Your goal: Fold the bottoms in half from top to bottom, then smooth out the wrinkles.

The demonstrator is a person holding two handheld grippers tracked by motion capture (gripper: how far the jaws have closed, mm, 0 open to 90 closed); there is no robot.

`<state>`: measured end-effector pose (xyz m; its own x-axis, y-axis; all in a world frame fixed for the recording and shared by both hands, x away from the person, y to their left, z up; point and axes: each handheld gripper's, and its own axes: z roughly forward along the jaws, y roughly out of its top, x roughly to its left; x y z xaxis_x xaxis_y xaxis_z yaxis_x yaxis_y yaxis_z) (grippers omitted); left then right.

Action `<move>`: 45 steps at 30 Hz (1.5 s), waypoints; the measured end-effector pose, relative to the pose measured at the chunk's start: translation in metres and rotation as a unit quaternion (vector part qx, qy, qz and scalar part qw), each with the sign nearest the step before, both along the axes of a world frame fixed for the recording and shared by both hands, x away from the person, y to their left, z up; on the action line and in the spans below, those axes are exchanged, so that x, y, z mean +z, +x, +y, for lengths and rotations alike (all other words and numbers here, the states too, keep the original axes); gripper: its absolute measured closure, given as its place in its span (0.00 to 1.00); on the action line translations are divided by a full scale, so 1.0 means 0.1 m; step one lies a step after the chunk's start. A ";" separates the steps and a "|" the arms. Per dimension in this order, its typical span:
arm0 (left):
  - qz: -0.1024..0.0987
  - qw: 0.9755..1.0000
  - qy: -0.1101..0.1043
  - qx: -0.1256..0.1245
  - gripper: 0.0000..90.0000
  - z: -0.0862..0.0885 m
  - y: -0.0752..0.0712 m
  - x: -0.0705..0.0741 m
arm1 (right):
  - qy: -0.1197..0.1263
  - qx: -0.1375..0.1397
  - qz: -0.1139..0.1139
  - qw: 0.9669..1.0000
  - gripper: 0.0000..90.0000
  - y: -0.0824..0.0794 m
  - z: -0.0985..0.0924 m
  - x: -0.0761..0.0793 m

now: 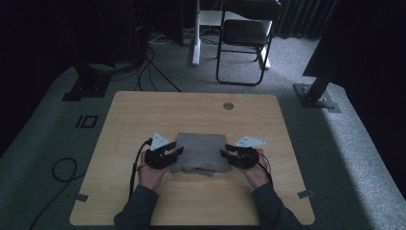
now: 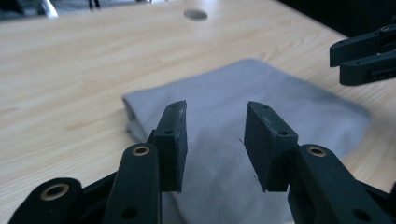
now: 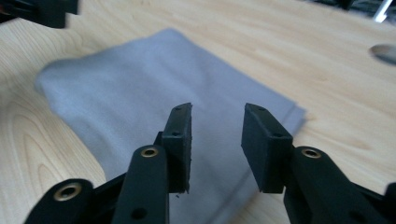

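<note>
Wooden table point(image 1: 143, 115), folded cloth point(image 1: 200, 151), chair point(image 1: 244, 43)

The high view is dim and slightly soft, with the surroundings sinking into near black, while a pale band of light falls across the carpet point(image 1: 354, 143) at the right and the table point(image 1: 143, 110) stays evenly, weakly lit. The gripper views are brighter. There the near jaws are fairly sharp, the folded grey cloth point(image 2: 280, 102) softens with distance, and the far tabletop blurs.
</note>
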<state>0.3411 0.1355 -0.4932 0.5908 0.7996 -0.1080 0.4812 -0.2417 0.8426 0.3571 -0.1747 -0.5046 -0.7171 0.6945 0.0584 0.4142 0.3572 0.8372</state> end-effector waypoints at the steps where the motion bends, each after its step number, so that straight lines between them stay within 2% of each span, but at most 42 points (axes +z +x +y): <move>1: 0.009 1.000 0.007 -0.005 0.67 -0.08 0.05 -0.07 | 0.000 0.001 0.003 1.000 0.67 0.00 0.03 -0.02; 2: 0.009 1.000 0.007 -0.005 0.66 -0.08 0.05 -0.07 | -0.002 0.002 0.007 1.000 0.67 0.00 0.07 -0.05; 6: 0.029 0.999 0.027 -0.013 0.65 -0.25 0.08 -0.23 | -0.007 0.010 0.020 1.000 0.63 0.00 0.17 -0.12; 10: 0.029 0.999 0.036 -0.009 0.62 -0.30 0.12 -0.22 | -0.011 0.008 0.029 0.999 0.58 0.03 0.22 -0.15; 11: 0.047 0.998 0.040 -0.009 0.61 -0.33 0.16 -0.23 | -0.011 0.003 0.041 0.999 0.54 0.05 0.25 -0.16; 12: 0.047 0.998 0.040 -0.009 0.61 -0.33 0.16 -0.23 | -0.011 0.003 0.041 0.999 0.54 0.05 0.25 -0.16; 13: 0.046 0.998 0.049 -0.007 0.61 -0.35 0.16 -0.24 | -0.015 0.001 0.045 0.999 0.53 0.06 0.26 -0.17; 15: 0.045 0.997 0.056 -0.009 0.61 -0.37 0.09 -0.32 | -0.029 0.003 0.052 0.998 0.48 0.03 0.31 -0.22; 18: 0.042 0.998 0.051 -0.007 0.60 -0.36 0.01 -0.36 | -0.043 0.005 0.052 0.998 0.44 -0.05 0.30 -0.27; 19: 0.039 0.998 0.038 -0.006 0.59 -0.32 -0.09 -0.37 | -0.045 0.007 0.054 0.998 0.43 -0.08 0.29 -0.28; 22: 0.032 0.999 0.039 -0.008 0.58 -0.28 -0.24 -0.36 | -0.061 0.014 0.053 0.997 0.42 -0.17 0.26 -0.30; 23: 0.032 0.999 0.039 -0.008 0.58 -0.28 -0.24 -0.36 | -0.063 0.013 0.053 0.997 0.42 -0.18 0.24 -0.31; 24: 0.029 0.998 0.058 -0.010 0.58 -0.27 -0.29 -0.38 | -0.065 0.012 0.055 0.996 0.41 -0.18 0.23 -0.32; 28: 0.032 0.998 0.057 -0.007 0.58 -0.29 -0.29 -0.41 | -0.059 0.004 0.073 0.996 0.40 -0.10 0.22 -0.38; 30: 0.028 0.998 0.059 -0.003 0.57 -0.29 -0.28 -0.44 | -0.057 0.002 0.075 0.996 0.40 -0.08 0.23 -0.39; 32: 0.023 0.998 0.063 -0.001 0.56 -0.29 -0.25 -0.45 | -0.059 -0.002 0.067 0.996 0.40 -0.02 0.25 -0.40; 35: 0.016 0.997 0.068 0.013 0.56 -0.27 -0.12 -0.46 | -0.056 -0.009 0.065 0.996 0.40 0.07 0.30 -0.42; 37: 0.016 0.997 0.069 0.018 0.56 -0.26 -0.08 -0.46 | -0.056 -0.009 0.065 0.996 0.40 0.07 0.30 -0.42; 38: 0.017 0.997 0.074 0.034 0.56 -0.23 0.07 -0.45 | -0.055 -0.012 0.065 0.996 0.40 0.10 0.32 -0.42; 39: 0.016 0.996 0.077 0.038 0.56 -0.22 0.13 -0.45 | -0.057 -0.022 0.062 0.996 0.40 0.20 0.39 -0.42; 41: 0.018 0.996 0.077 0.049 0.56 -0.19 0.25 -0.44 | -0.062 -0.027 0.056 0.996 0.40 0.27 0.45 -0.41; 42: 0.018 0.996 0.077 0.049 0.55 -0.19 0.25 -0.44 | -0.062 -0.027 0.056 0.996 0.40 0.27 0.45 -0.41; 43: 0.019 0.995 0.077 0.057 0.55 -0.17 0.33 -0.44 | -0.062 -0.034 0.054 0.996 0.40 0.38 0.50 -0.41; 45: 0.021 0.995 0.075 0.064 0.55 -0.15 0.41 -0.44 | -0.060 -0.037 0.054 0.996 0.40 0.41 0.52 -0.42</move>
